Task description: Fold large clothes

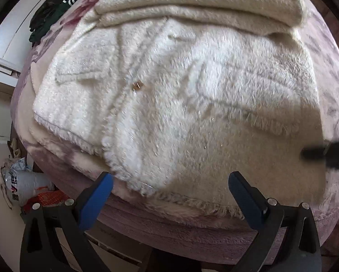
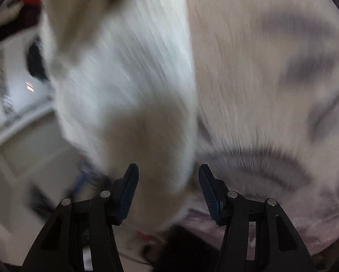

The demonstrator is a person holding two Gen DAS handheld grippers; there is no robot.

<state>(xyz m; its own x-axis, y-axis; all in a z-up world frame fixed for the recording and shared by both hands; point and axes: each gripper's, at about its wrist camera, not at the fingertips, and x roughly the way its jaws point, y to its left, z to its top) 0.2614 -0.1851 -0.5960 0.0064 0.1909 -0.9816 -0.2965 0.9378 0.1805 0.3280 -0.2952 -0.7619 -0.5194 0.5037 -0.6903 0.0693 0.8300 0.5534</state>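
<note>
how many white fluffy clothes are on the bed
2 visible. A fluffy white cardigan is spread across the bed; a folded cream garment lies at its far edge. Others may be hidden; the right view is blurred.

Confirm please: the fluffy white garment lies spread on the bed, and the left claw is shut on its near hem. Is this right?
Not quite. The left wrist view shows the left claw open, its blue fingers wide apart near the hem and gripping nothing. The fluffy white garment does lie spread on the bed.

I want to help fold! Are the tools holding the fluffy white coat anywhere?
No. The left tool is open above the fluffy white coat on the bed. The right tool is open too, its blurry picture showing no grip.
</note>
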